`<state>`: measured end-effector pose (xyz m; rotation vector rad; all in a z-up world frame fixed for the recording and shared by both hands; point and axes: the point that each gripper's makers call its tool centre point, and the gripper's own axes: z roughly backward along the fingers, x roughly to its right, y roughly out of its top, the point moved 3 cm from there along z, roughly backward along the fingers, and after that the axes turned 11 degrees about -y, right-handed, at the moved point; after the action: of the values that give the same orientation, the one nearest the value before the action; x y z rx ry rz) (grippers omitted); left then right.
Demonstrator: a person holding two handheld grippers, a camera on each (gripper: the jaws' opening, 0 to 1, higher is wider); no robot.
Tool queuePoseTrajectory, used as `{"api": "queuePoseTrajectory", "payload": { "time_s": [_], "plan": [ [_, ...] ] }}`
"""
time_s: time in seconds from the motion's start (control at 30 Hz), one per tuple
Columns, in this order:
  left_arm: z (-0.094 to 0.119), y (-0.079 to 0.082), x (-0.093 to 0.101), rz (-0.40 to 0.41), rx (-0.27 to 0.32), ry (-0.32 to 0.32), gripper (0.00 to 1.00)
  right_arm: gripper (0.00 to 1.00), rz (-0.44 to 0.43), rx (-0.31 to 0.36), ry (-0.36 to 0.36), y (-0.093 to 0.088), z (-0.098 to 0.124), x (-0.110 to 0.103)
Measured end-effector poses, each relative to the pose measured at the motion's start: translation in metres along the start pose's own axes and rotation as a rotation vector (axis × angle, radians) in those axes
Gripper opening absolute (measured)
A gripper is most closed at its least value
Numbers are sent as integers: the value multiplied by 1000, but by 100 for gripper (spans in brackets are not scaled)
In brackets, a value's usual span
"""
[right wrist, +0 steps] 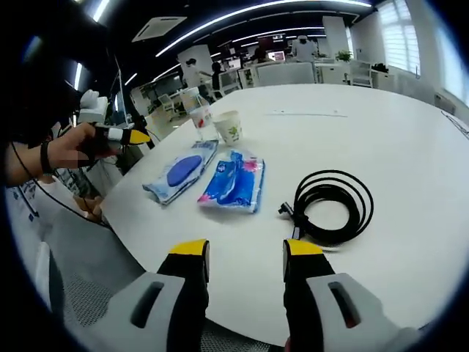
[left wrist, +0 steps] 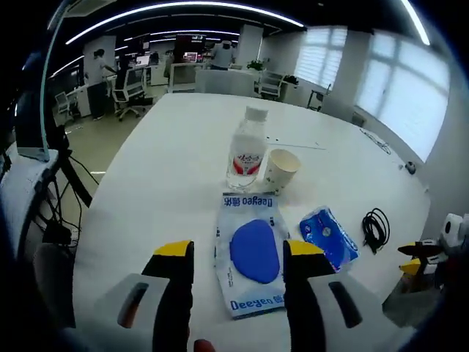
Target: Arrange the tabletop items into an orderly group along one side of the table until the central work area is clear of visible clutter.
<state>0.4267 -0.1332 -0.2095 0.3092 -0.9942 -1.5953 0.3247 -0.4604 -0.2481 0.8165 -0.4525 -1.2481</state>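
Observation:
On the white table (left wrist: pixel 168 169), a clear water bottle (left wrist: pixel 247 150) stands upright beside a paper cup (left wrist: pixel 280 169). Nearer to me lies a flat white wipes pack (left wrist: pixel 253 253) with a blue oval lid. A blue packet (left wrist: pixel 328 236) is to its right, and a coiled black cable (left wrist: pixel 375 227) further right. My left gripper (left wrist: pixel 238 253) is open and empty, short of the pack. My right gripper (right wrist: pixel 246 253) is open over the table edge, with the cable (right wrist: pixel 330 205) just ahead. The packet (right wrist: pixel 234 180), pack (right wrist: pixel 179 172), cup (right wrist: pixel 229 126) and bottle (right wrist: pixel 198 110) lie beyond it.
A hand (right wrist: pixel 69 150) holds the left gripper (right wrist: pixel 117 136) off the table's edge. The right gripper's tip (left wrist: pixel 421 249) shows at the right of the left gripper view. Office chairs (left wrist: pixel 128 88), desks and people stand far behind. The table's far half is bare white surface (right wrist: pixel 381 125).

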Motion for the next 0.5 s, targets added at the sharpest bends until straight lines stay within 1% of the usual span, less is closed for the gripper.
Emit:
{"api": "queuePoseTrajectory", "payload": {
  "time_s": [0.07, 0.13, 0.2, 0.23, 0.33, 0.37, 0.5],
  "plan": [
    [4, -11, 1, 18, -8, -1, 48, 39, 5, -6, 5, -2, 0, -5],
    [4, -20, -2, 37, -14, -5, 48, 39, 10, -10, 11, -4, -1, -8],
    [7, -33, 1, 74, -20, -13, 49, 39, 14, -13, 16, -4, -1, -11],
    [7, -36, 2, 92, -20, -22, 49, 38, 17, -14, 17, -3, -1, -11],
    [5, -50, -1, 106, -37, -17, 49, 38, 24, -16, 21, -2, -2, -13],
    [6, -54, 1, 129, -35, -22, 49, 38, 27, -18, 20, -2, -2, -13],
    [3, -68, 3, 164, -50, -24, 48, 38, 24, -14, 18, 1, -2, -12]
  ]
}}
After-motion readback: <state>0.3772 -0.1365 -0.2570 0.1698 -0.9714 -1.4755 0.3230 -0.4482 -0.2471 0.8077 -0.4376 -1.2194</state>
